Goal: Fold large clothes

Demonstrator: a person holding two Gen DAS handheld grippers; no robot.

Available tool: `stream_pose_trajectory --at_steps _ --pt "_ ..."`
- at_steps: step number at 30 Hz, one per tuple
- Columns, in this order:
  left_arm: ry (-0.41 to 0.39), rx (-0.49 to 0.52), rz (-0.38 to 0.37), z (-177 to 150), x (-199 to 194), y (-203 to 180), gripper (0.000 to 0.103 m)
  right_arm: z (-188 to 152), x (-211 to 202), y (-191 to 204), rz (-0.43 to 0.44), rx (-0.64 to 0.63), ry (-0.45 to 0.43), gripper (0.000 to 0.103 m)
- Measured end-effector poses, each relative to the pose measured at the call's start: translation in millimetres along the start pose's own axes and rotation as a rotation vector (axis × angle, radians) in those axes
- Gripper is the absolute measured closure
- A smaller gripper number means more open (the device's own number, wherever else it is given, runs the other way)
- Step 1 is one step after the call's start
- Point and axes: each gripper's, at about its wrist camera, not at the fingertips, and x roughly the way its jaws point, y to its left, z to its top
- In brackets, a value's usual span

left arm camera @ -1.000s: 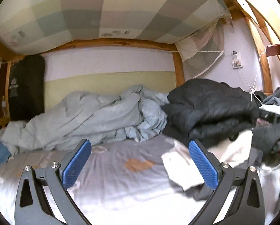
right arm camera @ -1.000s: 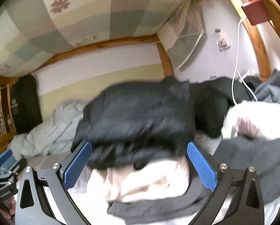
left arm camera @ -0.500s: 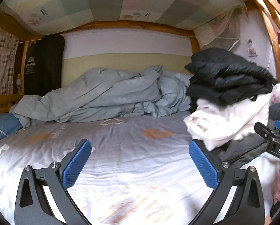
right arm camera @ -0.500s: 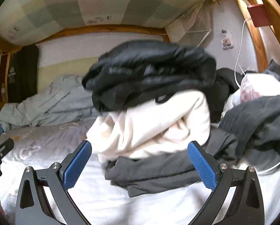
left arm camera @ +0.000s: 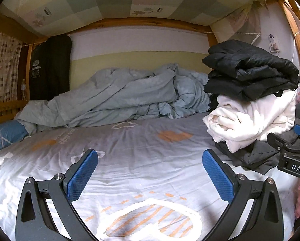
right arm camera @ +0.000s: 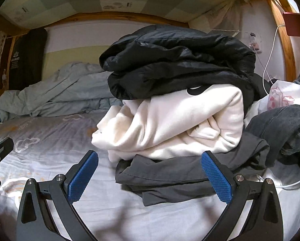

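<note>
The left gripper (left arm camera: 150, 177) sits at the bottom of the left wrist view with its blue-padded fingers spread wide and nothing between them, above the grey printed bedsheet (left arm camera: 142, 156). The right gripper (right arm camera: 149, 177) is likewise released, its jaws parted at the bottom of the right wrist view; its right finger lies in front of the edge of a dark grey garment (right arm camera: 182, 178), though whether it touches the cloth cannot be told. That garment lies flat at the base of a stack in the centre of the frame: a folded cream sweatshirt (right arm camera: 174, 126) rests on it, and a folded black puffy jacket (right arm camera: 176, 60) sits on top. In the left wrist view the same stack stands at the right edge of the frame. A crumpled pale blue duvet (left arm camera: 117, 98) lies along the far wall in the middle of the frame. Just right of the stack, a loose dark grey piece of clothing (right arm camera: 286, 130) lies bunched, with a white charging cable (right arm camera: 270, 60) hanging down the wall above it.
</note>
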Motion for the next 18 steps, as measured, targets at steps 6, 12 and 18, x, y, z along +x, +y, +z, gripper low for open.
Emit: stream_pose_trajectory --at_steps 6,12,18 --pt "0.021 0.004 0.017 -0.1 2.5 -0.4 0.000 -0.1 5.5 -2.0 0.003 0.006 0.028 0.000" --pt "0.026 0.001 0.010 -0.3 3.1 2.0 0.000 -0.8 7.5 3.6 -0.002 -0.022 0.031 0.000" --pt "0.023 0.004 0.013 -0.2 2.2 1.0 0.000 -1.1 9.6 3.5 -0.001 -0.026 0.033 0.000"
